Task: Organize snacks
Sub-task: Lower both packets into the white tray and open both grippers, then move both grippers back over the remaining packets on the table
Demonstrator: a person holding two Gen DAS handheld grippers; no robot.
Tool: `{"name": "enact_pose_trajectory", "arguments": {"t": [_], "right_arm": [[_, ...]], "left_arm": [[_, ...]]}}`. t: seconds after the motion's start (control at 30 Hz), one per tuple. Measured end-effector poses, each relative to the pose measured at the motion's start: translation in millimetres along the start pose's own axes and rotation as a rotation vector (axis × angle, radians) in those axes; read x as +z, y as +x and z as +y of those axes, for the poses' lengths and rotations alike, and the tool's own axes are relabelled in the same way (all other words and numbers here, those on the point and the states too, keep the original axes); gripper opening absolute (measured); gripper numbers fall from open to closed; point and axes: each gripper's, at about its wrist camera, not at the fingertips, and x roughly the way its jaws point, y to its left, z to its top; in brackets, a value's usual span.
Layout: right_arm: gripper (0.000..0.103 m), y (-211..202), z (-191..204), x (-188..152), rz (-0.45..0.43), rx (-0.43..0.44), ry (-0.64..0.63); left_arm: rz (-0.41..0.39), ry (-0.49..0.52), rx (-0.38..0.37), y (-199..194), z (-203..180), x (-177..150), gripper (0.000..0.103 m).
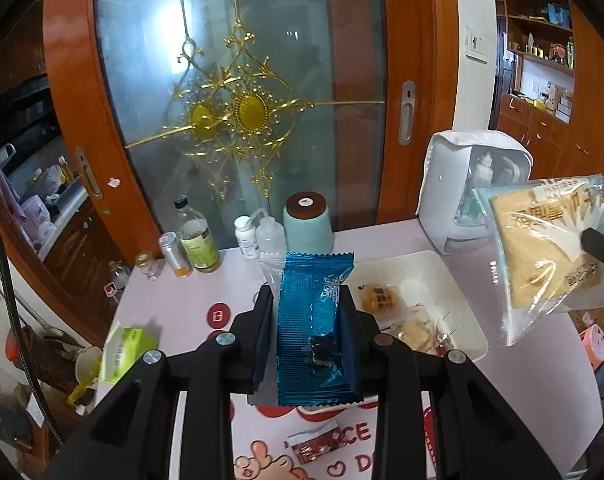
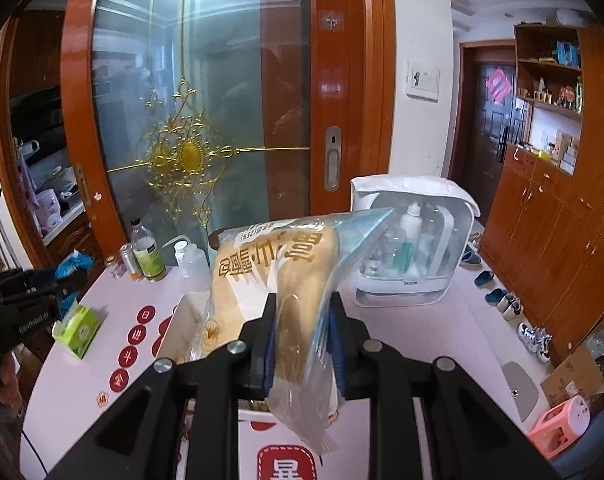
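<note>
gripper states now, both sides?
Left gripper: jaws shut on the blue snack packet.
Right gripper: jaws shut on the clear-wrapped bread packet.

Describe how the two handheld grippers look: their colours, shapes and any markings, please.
Both are matte black. The left gripper and right gripper each have angular linkage arms with triangular cut-outs, joined by round silver pivot bolts. The fingers carry dark blue pads. In the right wrist view, the left gripper's side bears small white lettering, too small to read.
</note>
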Motion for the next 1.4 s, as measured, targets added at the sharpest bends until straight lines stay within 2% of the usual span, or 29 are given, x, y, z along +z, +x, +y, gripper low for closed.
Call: {"name": "enact_pose_trajectory", "arguments": {"t": [0.27, 0.7, 0.77, 0.83, 0.87, 1.0, 1.1, 1.27, 1.4], "right_arm": [[0.023, 43.0, -4.2, -3.6, 0.066, -0.008, 0.054], [0.024, 124.6, 1.1, -24.1, 0.176, 0.037, 0.092], [0.027, 144.7, 4.5, -30.3, 0.224, 0.067, 0.09], [0.03, 166.8, 8.2, -38.6, 0.297, 0.091, 0.091], [0.034, 175.4, 9.4, -43.3, 0.329, 0.087, 0.089], [0.041, 190.8, 10.4, -58.6, 0.388, 0.045, 0.077], [0.041, 189.3, 6.3, -61.6, 0.388, 0.071, 0.093], [0.041, 178.0, 10.0, -57.8, 0.358, 0.057, 0.048], [0.041, 164.1, 11.4, -54.0, 0.341, 0.08, 0.053]], "left_arm": [[0.072, -0.003, -0.011, 50.1, -15.6, -3.8, 0.028], [0.178, 0.026, -0.007, 133.2, -39.3, -13.8, 0.029], [0.193, 0.029, -0.016, 144.6, -41.6, -16.8, 0.038], [0.206, 0.037, -0.025, 151.9, -44.1, -21.5, 0.081], [0.202, 0.039, -0.024, 151.9, -44.1, -22.7, 0.087], [0.171, 0.099, 0.006, 148.6, -47.7, -31.5, 0.089], [0.168, 0.123, 0.026, 146.5, -46.0, -37.1, 0.089], [0.161, 0.11, 0.029, 137.0, -37.1, -40.6, 0.089], [0.151, 0.076, 0.019, 121.2, -28.0, -41.3, 0.089]]}}
